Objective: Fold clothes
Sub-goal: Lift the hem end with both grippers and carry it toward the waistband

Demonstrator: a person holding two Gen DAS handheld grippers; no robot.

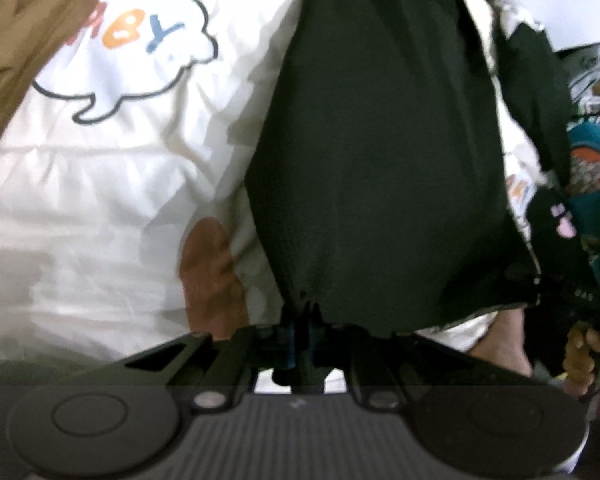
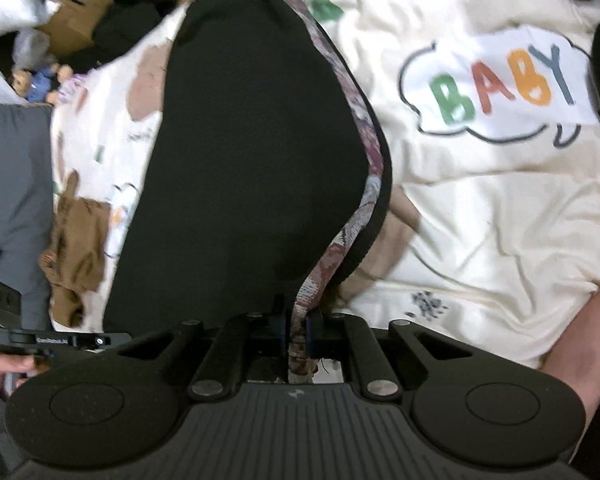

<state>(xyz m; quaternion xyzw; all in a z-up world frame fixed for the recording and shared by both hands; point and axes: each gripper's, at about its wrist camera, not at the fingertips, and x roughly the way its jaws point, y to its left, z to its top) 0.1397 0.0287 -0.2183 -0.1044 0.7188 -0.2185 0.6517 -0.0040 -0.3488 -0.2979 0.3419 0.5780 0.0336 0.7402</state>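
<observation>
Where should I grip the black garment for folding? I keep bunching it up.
Grip the hem corners, as now: the left gripper pinches one edge of the black garment, and the right gripper is shut on its patterned trim. Coming from below at opposite edges lets the cloth hang flat between them over the bedsheet.

Right tool [image 2: 298, 330] pinching black garment [image 2: 244, 168], cream BABY-print sheet [image 2: 500, 208] beneath

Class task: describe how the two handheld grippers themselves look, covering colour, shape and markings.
Both the left gripper and right gripper are matte black, with a ribbed body, two round discs, silver-pinned linkage bars and blue-padded fingers. White lettering marks the left gripper's side in the right view.
</observation>
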